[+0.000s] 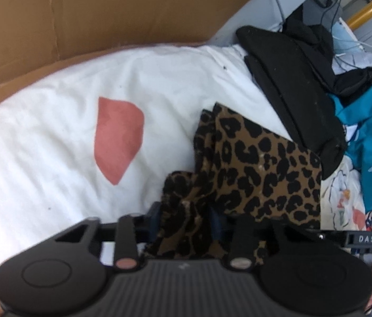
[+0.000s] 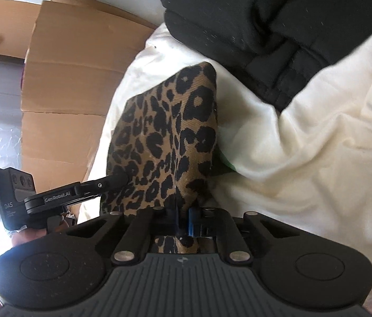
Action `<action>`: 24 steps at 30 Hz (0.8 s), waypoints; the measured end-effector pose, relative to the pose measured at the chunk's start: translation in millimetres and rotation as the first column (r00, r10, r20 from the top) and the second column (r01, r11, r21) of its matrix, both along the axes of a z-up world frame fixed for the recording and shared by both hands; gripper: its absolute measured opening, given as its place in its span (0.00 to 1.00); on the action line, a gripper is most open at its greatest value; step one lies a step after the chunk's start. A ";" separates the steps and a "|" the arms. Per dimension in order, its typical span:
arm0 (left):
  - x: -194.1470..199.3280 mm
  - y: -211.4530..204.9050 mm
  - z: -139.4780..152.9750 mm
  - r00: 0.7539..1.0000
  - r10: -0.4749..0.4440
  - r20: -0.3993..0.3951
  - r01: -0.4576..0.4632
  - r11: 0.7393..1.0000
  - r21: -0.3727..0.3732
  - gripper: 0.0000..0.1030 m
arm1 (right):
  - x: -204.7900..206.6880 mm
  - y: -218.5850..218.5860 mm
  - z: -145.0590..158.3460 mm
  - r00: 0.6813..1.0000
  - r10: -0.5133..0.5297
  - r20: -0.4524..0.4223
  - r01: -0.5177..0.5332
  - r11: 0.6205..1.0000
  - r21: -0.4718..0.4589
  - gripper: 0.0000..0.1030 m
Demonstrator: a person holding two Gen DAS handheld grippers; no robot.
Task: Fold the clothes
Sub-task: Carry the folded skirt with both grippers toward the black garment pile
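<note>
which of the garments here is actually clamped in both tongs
The leopard-print garment: both tongs pinch its near edge. The black clothes and teal jersey lie untouched behind it.

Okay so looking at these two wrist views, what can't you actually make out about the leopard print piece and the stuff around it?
- Leopard print garment: its near edge, in both views, is hidden behind the gripper bodies.
- Left gripper: bunched cloth covers its pads, so the grip is unclear.
- Black garment: cut off by the top edge of the right wrist view.
- Teal jersey: its print is cut off at the right edge of the left wrist view.

both wrist cameras look steeply down, close over each tool, sharing the leopard cloth (image 1: 259, 163) and white sheet (image 2: 304, 142).
</note>
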State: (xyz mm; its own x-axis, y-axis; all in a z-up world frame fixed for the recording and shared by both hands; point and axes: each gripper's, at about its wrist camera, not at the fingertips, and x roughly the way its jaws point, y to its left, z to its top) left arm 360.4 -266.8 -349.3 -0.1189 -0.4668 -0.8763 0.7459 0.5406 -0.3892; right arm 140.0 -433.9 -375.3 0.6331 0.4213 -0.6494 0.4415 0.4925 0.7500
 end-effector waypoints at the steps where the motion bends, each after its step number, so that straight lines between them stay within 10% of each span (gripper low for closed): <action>1: 0.7 1.8 2.1 1.000 0.001 -0.001 -0.001 1.000 -0.009 0.28 | 0.1 0.1 3.2 1.000 0.000 0.007 0.000 1.000 -0.004 0.04; 12: -3.5 -1.3 7.6 1.000 -0.008 -0.031 0.007 1.000 -0.011 0.38 | -5.0 -17.1 28.1 0.999 -0.004 0.032 0.006 0.997 -0.080 0.04; 15: -2.7 -3.6 1.7 0.999 -0.014 -0.048 0.014 1.000 0.001 0.63 | -4.6 -16.9 22.7 1.000 -0.006 0.014 0.007 0.998 -0.061 0.12; 18: 0.1 -6.1 -8.5 0.996 -0.016 -0.086 0.017 1.000 0.002 0.64 | -3.9 -13.3 18.3 1.000 -0.003 0.014 0.003 0.999 -0.052 0.34; 24: 2.6 -13.1 -17.9 0.988 -0.032 -0.152 0.029 0.999 -0.019 0.63 | 4.7 -9.0 -1.0 0.999 -0.024 -0.028 0.024 1.000 -0.017 0.34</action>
